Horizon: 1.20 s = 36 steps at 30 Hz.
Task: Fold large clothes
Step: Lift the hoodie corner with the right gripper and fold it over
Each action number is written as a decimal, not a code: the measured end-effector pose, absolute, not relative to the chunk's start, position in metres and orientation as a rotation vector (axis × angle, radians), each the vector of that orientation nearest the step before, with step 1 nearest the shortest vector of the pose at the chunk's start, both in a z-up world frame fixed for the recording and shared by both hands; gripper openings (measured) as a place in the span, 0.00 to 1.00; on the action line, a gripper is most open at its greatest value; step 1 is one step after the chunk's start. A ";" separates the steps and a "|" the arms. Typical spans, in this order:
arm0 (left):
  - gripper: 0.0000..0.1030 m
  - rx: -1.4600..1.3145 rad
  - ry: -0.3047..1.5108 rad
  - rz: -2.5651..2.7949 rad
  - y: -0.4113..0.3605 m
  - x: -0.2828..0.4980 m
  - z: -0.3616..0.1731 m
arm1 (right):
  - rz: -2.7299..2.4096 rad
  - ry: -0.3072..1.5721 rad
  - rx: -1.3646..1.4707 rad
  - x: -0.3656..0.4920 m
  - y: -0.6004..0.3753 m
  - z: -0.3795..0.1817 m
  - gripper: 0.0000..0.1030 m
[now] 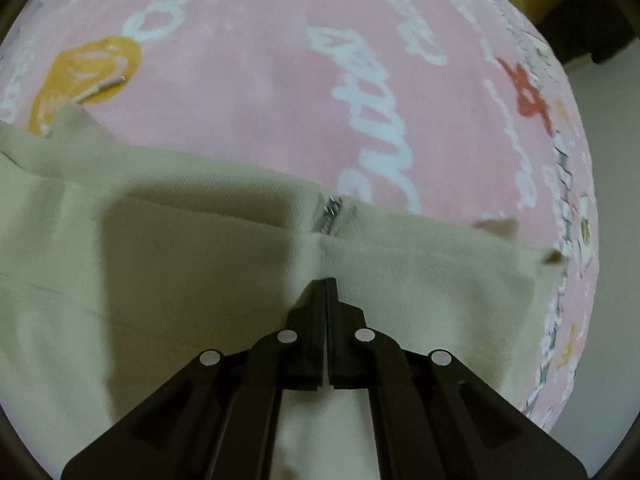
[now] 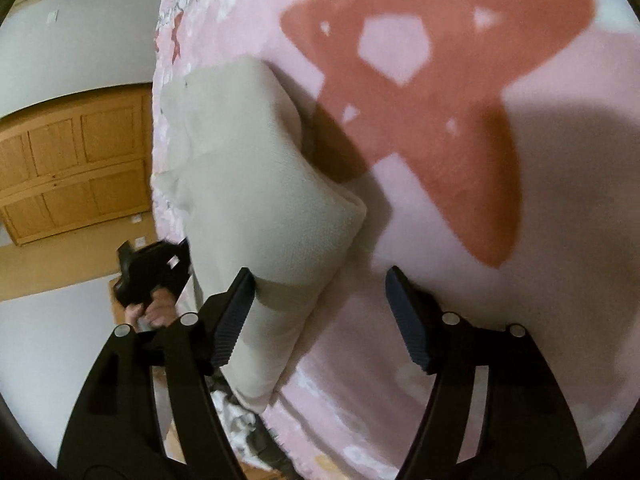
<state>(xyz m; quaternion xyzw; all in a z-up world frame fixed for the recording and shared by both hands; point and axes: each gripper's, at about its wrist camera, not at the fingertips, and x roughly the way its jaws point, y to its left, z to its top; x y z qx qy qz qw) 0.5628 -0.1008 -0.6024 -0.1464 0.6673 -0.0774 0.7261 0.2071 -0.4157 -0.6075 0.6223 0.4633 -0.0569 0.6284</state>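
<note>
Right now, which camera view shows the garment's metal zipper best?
The left wrist view: the zipper sits at the folded edge of the cream garment, just ahead of the shut left hand-held gripper. The right wrist view shows only plain cream fabric, no zipper.

White cursive lettering repeats across the pink blanket [image 1: 260, 92], but it is too blurred and distorted to read any word.
</note>
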 end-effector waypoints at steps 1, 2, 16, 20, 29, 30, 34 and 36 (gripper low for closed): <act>0.01 -0.297 1.471 -0.198 -0.102 0.553 -0.592 | -0.150 1.056 1.432 0.205 -0.416 -0.607 0.65; 0.01 -0.277 1.466 -0.227 -0.101 0.540 -0.581 | -0.154 1.050 1.440 0.203 -0.416 -0.608 0.65; 0.01 -0.242 1.483 -0.268 -0.086 0.431 -0.586 | -0.066 0.947 1.463 0.255 -0.422 -0.628 0.83; 0.01 -0.281 1.465 -0.275 -0.080 0.433 -0.590 | -0.108 0.964 1.396 0.264 -0.414 -0.625 0.81; 0.02 -0.343 1.444 -0.280 -0.078 0.432 -0.597 | -0.010 0.966 1.263 0.278 -0.407 -0.588 0.30; 0.02 -0.363 1.444 -0.281 -0.076 0.432 -0.598 | 0.004 0.963 1.242 0.280 -0.406 -0.582 0.29; 0.02 -0.386 1.439 -0.283 -0.074 0.432 -0.599 | 0.065 0.942 1.142 0.298 -0.390 -0.548 0.28; 0.02 -0.388 1.440 -0.283 -0.073 0.432 -0.598 | 0.106 0.929 1.101 0.306 -0.380 -0.532 0.28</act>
